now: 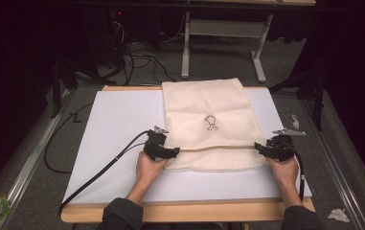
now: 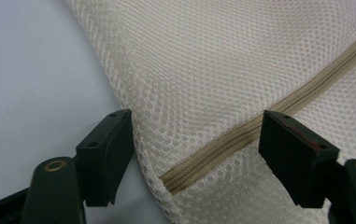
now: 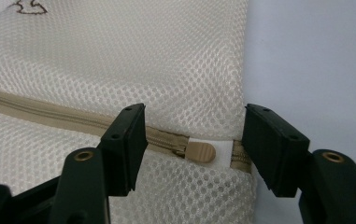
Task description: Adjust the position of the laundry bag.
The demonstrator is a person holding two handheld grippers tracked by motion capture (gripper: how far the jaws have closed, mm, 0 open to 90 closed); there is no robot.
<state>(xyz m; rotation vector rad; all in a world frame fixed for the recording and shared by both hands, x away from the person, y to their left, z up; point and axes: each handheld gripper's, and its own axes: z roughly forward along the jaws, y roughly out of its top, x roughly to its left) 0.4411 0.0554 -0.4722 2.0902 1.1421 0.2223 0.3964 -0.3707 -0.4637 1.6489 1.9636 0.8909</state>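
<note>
A cream mesh laundry bag [image 1: 209, 122] lies flat on the white table top [image 1: 118, 124], with a small dark drawing [image 1: 211, 123] at its middle. A beige zipper [image 1: 218, 148] runs across the bag near its front end. My left gripper [image 1: 176, 151] is at the bag's left edge, open, its jaws either side of the zipper's closed end [image 2: 185, 175]. At the bag's right edge my right gripper [image 1: 258, 146] stands open. Its jaws flank the tan zipper pull [image 3: 200, 151], which lies between them untouched. Nothing is held.
The white sheet [image 1: 276, 184] covers a wooden table whose front edge [image 1: 189, 212] is near the person. Black cables [image 1: 98, 172] trail left from the left gripper. A white table frame [image 1: 223, 33] and floor cables stand behind. Crumpled scraps [image 1: 338, 214] lie on the floor at right.
</note>
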